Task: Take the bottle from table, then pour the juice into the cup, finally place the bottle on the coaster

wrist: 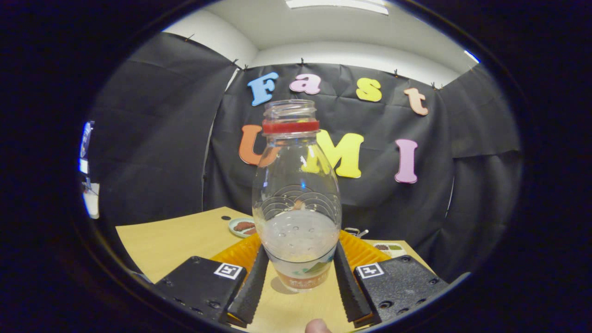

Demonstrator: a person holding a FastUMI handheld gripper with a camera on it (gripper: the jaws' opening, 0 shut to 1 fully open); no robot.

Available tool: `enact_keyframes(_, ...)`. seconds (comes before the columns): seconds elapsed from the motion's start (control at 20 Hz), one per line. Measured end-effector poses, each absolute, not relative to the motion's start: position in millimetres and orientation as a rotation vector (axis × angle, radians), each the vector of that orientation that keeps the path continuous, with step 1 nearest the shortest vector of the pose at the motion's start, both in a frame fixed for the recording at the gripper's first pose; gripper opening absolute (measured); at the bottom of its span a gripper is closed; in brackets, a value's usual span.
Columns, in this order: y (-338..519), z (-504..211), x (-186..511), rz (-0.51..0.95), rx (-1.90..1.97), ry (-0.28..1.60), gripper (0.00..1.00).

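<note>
A clear plastic bottle [296, 185] with a red neck ring and no cap stands upright between my fingers. Cloudy pale juice fills its lower part, and a printed band wraps its base. My gripper [300, 252] is shut on the bottle, with one finger [252, 286] pressing its left side and the other [347, 282] its right side, low on the body. The bottle's base is at or just above the wooden table [162, 240], over a small shadow; I cannot tell if it touches. An orange ribbed coaster [236, 254] lies just beyond the bottle, partly hidden by it.
A small plate [243, 226] holding brown pieces sits on the table beyond the coaster to the left. Another small dish [391, 249] lies beyond the right finger. A person's fingertip [317, 326] shows below the fingers. Black cloth walls close the far side.
</note>
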State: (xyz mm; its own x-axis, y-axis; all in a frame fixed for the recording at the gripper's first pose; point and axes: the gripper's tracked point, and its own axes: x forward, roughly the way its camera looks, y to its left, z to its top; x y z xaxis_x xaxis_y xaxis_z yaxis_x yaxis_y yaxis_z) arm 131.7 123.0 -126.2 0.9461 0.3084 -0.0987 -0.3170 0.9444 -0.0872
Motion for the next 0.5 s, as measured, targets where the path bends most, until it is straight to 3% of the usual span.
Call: enact_keyframes(0.5, 155, -212, 221, 0.388, -0.036, 0.218, 0.75)
